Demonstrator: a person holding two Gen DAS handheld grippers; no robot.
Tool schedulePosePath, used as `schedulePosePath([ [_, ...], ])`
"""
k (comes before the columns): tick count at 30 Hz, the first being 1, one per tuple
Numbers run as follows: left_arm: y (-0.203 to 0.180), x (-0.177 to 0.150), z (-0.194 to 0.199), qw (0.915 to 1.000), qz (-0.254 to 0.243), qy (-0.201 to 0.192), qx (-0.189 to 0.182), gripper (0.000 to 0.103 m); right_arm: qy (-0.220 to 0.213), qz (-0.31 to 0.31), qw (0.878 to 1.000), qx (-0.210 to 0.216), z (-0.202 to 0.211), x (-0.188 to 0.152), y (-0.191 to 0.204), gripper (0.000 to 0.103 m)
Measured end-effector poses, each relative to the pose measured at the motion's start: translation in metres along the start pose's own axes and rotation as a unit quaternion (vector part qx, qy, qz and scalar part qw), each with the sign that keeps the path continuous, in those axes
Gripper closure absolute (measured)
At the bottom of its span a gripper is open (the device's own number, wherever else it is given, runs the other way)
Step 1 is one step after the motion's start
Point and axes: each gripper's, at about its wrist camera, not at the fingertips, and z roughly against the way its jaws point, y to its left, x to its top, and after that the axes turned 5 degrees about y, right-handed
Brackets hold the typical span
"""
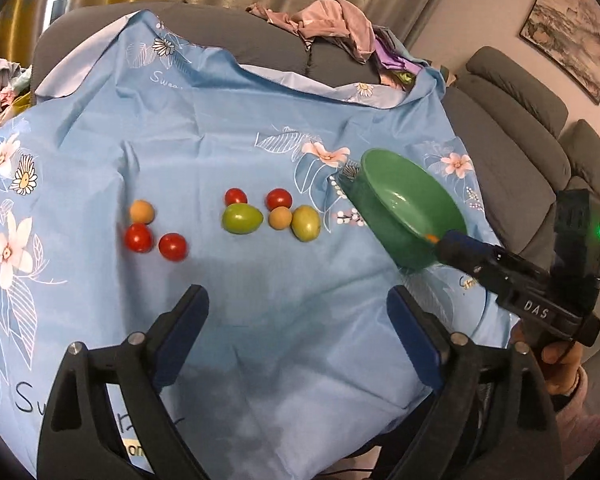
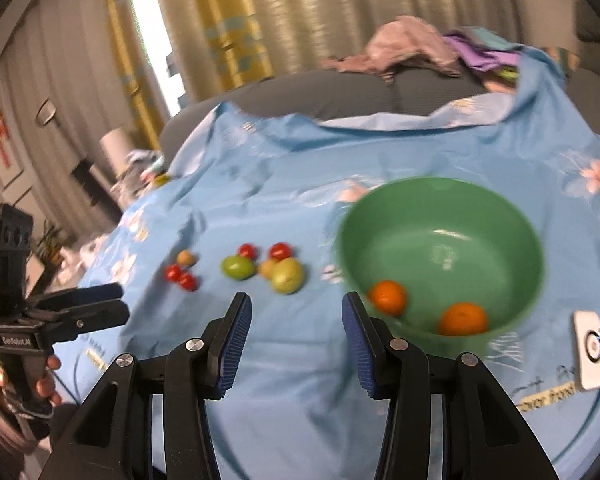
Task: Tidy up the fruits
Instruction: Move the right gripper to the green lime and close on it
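bowl (image 2: 440, 216): two oranges (image 2: 462, 319) in already
cloth (image 1: 260, 128): eight small fruits (image 1: 242, 219) left, looks early
left gripper (image 1: 298, 308): wide, nothing in it
right gripper (image 2: 296, 320): half open, nothing in it, by bowl

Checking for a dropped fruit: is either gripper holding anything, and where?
Nothing is held. The left gripper stands open over the blue cloth; the right gripper has only cloth between its jaws, beside the green bowl.

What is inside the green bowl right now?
Two orange fruits lie near the front wall of the green bowl. From the left wrist the right gripper covers that part, showing only an orange sliver.
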Motion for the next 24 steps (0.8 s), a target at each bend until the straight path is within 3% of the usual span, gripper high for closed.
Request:
schedulePosePath([
  [2, -0.001, 0.004, -0.001, 0.9992, -0.02, 0.013, 0.032, 0.012, 0.015, 0.008, 1.0, 0.007, -0.009, 0.0, 0.008, 0.055],
  [5, -0.004, 0.01, 0.0, 0.9927, -0.038, 0.0, 0.115, 0.012, 0.032, 0.008, 0.999, 0.01, -0.02, -0.001, 0.015, 0.055],
  [10, 0.0, 0.014, -0.007, 0.9853, -0.044, -0.007, 0.165, 0.012, 0.058, 0.012, 0.998, -0.002, -0.04, 0.003, 0.025, 0.055],
  [19, 0.019, 0.018, -0.019, 0.9831, -0.054, 0.0, 0.175, 0.012, 0.084, 0.009, 0.996, -0.011, -0.07, 0.01, 0.032, 0.055],
  [24, 0.027, 0.022, -0.03, 0.9851, -0.055, 0.007, 0.163, 0.012, 0.094, 0.009, 0.995, -0.019, -0.084, 0.014, 0.03, 0.055],
])
